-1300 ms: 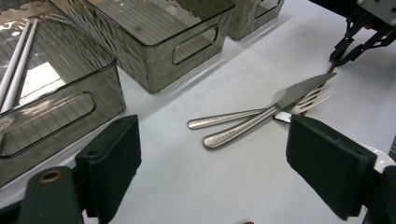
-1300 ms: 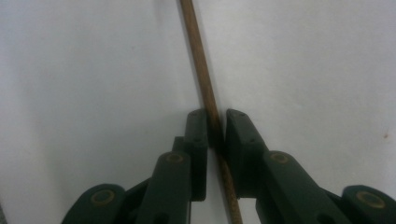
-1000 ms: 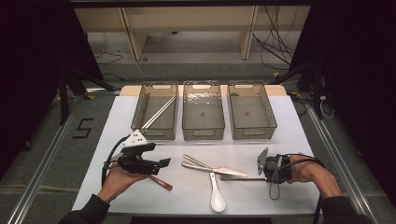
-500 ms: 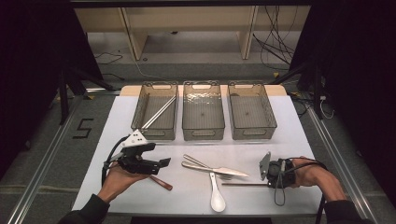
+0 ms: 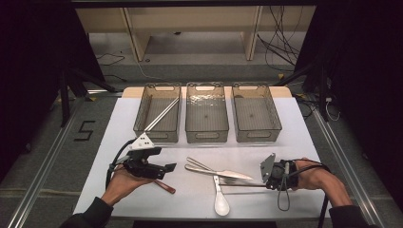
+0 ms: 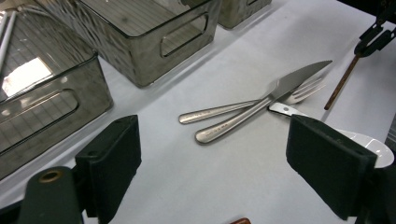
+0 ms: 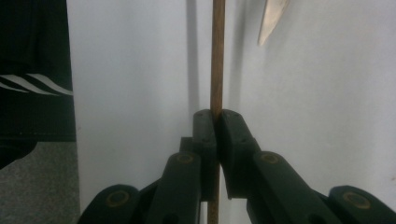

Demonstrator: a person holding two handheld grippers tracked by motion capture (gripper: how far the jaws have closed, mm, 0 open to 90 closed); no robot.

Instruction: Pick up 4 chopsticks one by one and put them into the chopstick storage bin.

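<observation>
My right tool (image 7: 215,122) clamped tight on wooden chopstick (image 7: 216,56) low over the bench (image 5: 294,142); left tool (image 6: 210,182) wide open, empty

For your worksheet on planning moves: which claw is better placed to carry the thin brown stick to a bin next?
Right. The right claw is already shut on the brown stick, while the left claw stands open over bare table, gripping nothing.
</observation>
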